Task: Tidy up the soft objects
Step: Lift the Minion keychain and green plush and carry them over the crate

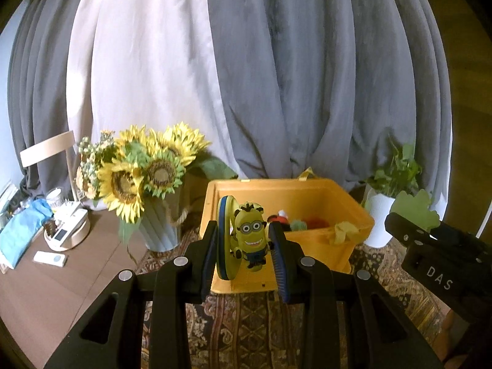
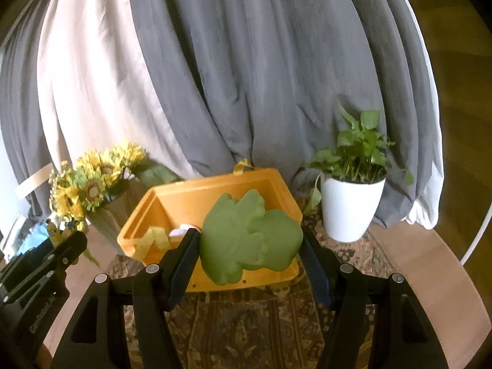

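Left wrist view: the left gripper [image 1: 246, 246] is seen at lower centre, its jaws nearly closed on a yellow cartoon toy [image 1: 250, 233] backed by a thin yellow disc with a blue rim. The toy is held up in front of the open orange box [image 1: 353, 212] at mid-frame, where other small soft items already lie. The toy is judged light and rubbery; its flat disc looks likely to twist, so a hold across the figure's body is judged safer than one on the rim.

In the right wrist view, the right gripper [image 2: 249, 243] is held partly open, its jaws pressed on either side of a green squishy toy [image 2: 246, 243], again before the box. It is judged soft, light and easily squashed; the broad middle is the part best gripped, and gently.
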{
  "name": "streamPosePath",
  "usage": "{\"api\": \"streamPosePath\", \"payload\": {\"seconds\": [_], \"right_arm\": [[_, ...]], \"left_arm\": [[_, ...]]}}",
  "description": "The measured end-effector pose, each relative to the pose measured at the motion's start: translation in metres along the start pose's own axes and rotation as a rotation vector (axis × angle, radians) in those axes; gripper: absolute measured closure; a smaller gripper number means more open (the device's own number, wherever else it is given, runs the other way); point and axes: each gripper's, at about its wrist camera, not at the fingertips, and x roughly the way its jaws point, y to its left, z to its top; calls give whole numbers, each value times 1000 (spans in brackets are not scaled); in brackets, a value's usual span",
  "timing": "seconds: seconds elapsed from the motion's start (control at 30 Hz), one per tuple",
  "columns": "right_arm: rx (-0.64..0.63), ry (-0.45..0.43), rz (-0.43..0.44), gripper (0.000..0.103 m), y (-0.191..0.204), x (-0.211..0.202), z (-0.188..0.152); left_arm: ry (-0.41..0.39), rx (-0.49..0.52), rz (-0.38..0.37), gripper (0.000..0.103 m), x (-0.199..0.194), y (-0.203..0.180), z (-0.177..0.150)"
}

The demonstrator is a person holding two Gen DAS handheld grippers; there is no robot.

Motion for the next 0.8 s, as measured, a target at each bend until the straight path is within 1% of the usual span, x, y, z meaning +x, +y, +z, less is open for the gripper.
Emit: {"api": "streamPosePath", "payload": {"seconds": [0.43, 0.8], "right_arm": [[-7, -56, 0, 37, 0, 11, 28], [-34, -83, -1, 37, 1, 38, 51]], "left_arm": [[-54, 1, -12, 70, 15, -5, 25], [-83, 12, -17, 70, 47, -8, 44]]}}
